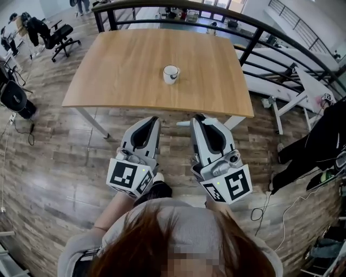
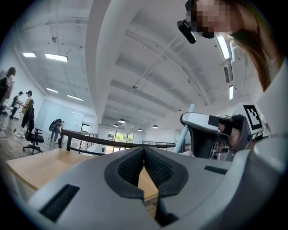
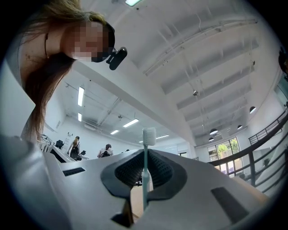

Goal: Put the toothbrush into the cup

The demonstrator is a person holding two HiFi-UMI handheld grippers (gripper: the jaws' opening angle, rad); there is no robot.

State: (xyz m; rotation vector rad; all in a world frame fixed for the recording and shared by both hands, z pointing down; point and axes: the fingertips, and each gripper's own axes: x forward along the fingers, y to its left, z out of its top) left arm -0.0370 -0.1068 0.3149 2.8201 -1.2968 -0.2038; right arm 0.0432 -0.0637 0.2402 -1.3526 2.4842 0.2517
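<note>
A white cup (image 1: 171, 74) with a dark mark stands upright near the middle of the wooden table (image 1: 119, 70). Both grippers hover side by side over the floor, short of the table's near edge. My right gripper (image 1: 199, 117) is shut on a pale blue-green toothbrush (image 3: 145, 175). The white bristle head (image 3: 149, 136) sticks up above the jaws (image 3: 145, 152), and in the head view the toothbrush (image 1: 183, 123) lies crosswise at the tips. My left gripper (image 1: 153, 119) is shut with nothing in it, its pads (image 2: 155, 168) meeting at the tip. Beside it, the left gripper view shows the right gripper (image 2: 211, 134) and the toothbrush handle (image 2: 184, 134).
A black curved railing (image 1: 178, 6) runs behind and to the right of the table. An office chair (image 1: 57, 35) stands at the far left. White frames (image 1: 286, 103) and a person in black (image 1: 319, 143) are at the right. Cables lie on the wooden floor (image 1: 48, 162).
</note>
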